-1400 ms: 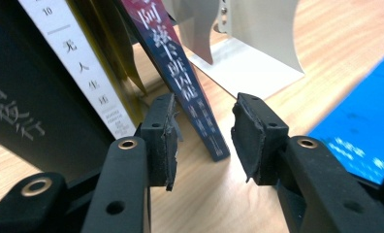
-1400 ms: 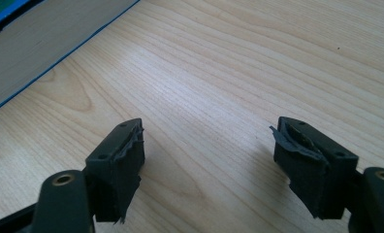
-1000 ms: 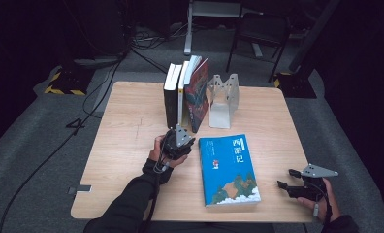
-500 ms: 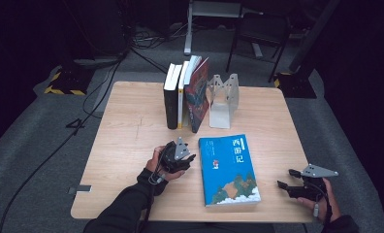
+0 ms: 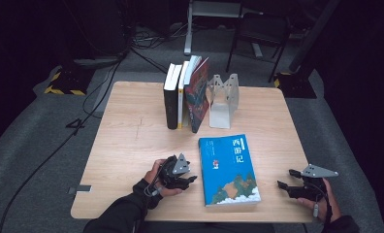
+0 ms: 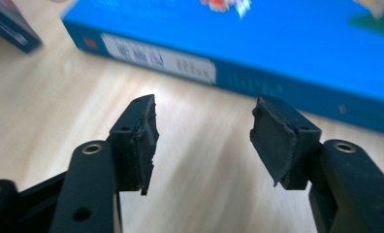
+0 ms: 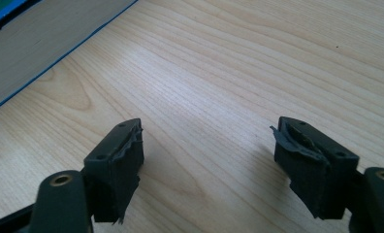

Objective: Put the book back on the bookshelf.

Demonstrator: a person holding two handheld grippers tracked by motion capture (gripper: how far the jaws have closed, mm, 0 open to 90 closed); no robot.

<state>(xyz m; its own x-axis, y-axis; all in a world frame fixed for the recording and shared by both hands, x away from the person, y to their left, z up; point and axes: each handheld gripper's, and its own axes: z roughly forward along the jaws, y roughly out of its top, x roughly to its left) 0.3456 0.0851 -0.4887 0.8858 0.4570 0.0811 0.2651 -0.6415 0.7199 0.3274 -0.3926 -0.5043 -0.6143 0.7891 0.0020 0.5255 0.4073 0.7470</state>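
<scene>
A blue book (image 5: 229, 169) lies flat on the desk (image 5: 132, 141), just ahead of the left tongs (image 5: 192, 179). These have just been opening and hold nothing. Coming in too high, they could probably shove the book aside. The right tongs (image 5: 283, 186), spread and empty, rest low beyond the book's other edge.

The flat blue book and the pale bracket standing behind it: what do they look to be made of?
The flat blue book looks like paper with a glossy printed cover: its spine shines in the left gripper view and a pale page block shows at its edge. The pale bracket seems to be thin bent sheet metal, painted off-white, though plastic can't be ruled out.
</scene>
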